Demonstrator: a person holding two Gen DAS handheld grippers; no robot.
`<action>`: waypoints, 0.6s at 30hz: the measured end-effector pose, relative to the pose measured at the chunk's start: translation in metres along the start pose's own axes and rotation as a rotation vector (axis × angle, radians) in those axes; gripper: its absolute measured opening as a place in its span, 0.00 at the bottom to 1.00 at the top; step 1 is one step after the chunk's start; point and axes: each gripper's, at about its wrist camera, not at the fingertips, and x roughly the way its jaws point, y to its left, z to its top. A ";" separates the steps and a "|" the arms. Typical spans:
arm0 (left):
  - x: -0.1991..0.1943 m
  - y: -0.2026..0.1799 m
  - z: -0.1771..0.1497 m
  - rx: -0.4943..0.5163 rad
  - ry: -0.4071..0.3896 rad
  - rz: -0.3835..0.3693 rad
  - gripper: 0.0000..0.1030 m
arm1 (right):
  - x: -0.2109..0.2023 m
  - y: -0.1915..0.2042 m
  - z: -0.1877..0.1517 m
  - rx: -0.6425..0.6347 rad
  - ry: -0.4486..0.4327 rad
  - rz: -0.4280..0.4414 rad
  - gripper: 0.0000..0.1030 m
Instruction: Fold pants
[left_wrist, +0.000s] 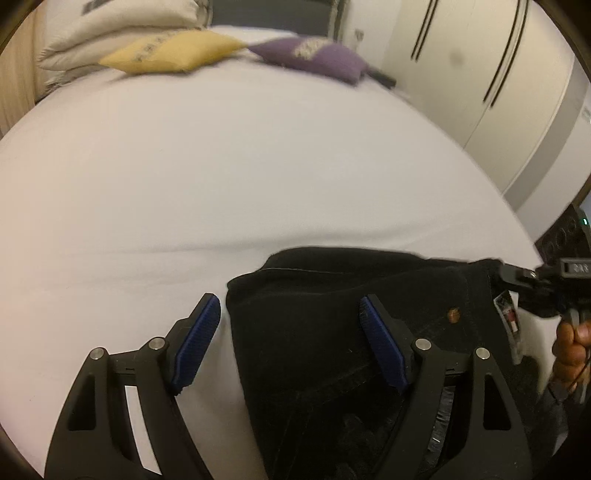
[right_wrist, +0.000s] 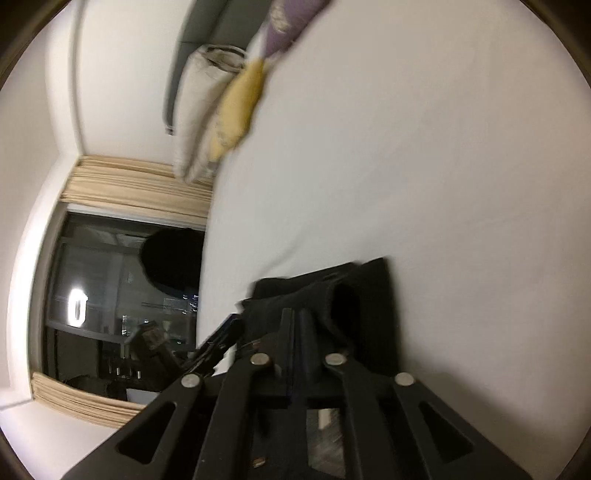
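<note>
The left gripper (left_wrist: 290, 332) stood spread wide, grasping nothing: its left pad hung over bare sheet, its right pad over the black pants (left_wrist: 332, 332), so the garment's left folded edge ran between the two fingers. The right gripper (right_wrist: 295, 332) was clenched on the pants (right_wrist: 354, 295), its fingers pressed together with dark cloth pinched at the tips; in the left wrist view it (left_wrist: 517, 275) gripped the waistband corner, to the right of the left claw (near a copper rivet (left_wrist: 453, 314) and a sewn label (left_wrist: 508, 314)). Beyond both claws the pants lay bunched in a partly folded heap on the white bed (left_wrist: 221, 166), with a yellow cushion (left_wrist: 173, 50) and a purple cushion (left_wrist: 317, 59) well beyond at its far end. Judged step: mid-fold, one corner held, the other not yet taken. The next move probably called for the left claw to close on the near edge, then for both to lift and lay the cloth flat together.
</note>
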 end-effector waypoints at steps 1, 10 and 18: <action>-0.014 -0.004 -0.004 -0.004 -0.021 -0.026 0.75 | -0.004 0.008 -0.007 -0.010 0.011 0.040 0.16; -0.054 -0.069 -0.112 0.154 0.015 -0.111 0.75 | 0.010 -0.006 -0.098 -0.002 0.163 0.105 0.04; -0.050 -0.067 -0.126 0.122 -0.061 -0.131 0.75 | -0.041 -0.037 -0.114 -0.040 0.082 0.052 0.00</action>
